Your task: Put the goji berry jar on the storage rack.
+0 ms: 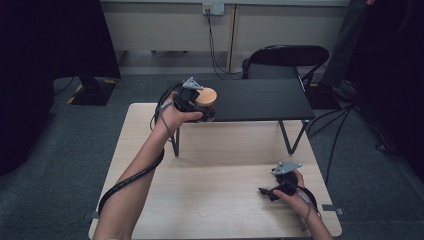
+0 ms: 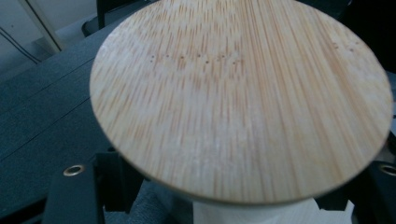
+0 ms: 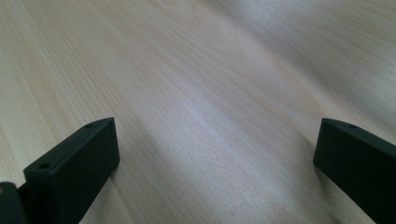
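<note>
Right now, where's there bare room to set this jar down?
The black shelf is bare right of the jar. The wooden table is bare between both arms. Tightest spot: beside the right tongs.
</note>
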Demonstrator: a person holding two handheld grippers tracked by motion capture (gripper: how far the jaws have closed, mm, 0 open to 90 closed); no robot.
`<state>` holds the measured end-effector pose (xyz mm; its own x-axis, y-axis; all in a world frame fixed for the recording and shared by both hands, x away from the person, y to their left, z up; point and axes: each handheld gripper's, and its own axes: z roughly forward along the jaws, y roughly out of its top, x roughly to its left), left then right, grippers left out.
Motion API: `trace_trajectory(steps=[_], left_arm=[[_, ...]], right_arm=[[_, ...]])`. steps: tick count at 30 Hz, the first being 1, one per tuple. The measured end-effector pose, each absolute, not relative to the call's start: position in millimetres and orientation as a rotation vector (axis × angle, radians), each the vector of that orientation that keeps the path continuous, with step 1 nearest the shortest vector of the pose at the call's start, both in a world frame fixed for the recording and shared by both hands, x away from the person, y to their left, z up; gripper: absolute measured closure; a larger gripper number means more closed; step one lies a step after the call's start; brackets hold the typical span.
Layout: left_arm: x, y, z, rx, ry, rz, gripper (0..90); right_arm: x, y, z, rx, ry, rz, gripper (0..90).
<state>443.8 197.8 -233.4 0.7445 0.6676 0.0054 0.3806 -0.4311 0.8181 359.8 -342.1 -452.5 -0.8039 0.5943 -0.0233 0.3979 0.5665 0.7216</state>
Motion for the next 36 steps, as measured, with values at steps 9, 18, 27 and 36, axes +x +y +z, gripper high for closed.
trace_trajectory(steps=[9, 18, 27, 36], left_arm=[[454, 194, -239, 2.053, 0.836, 0.428, 26.0], [456, 188, -243, 2.026, 0.87, 0.457, 25.9], [457, 186, -243, 2.021, 0.882, 0.475, 25.9], [454, 183, -245, 2.01, 0.889, 0.498, 22.5]], right_arm=[[360, -342, -452, 0.822, 2.538, 1.071, 0.0], [360, -342, -452, 0.822, 2.538, 1.071, 0.0], [360, -342, -452, 0.822, 2.538, 1.071, 0.0], [360, -342, -453, 0.822, 2.538, 1.071, 0.0]])
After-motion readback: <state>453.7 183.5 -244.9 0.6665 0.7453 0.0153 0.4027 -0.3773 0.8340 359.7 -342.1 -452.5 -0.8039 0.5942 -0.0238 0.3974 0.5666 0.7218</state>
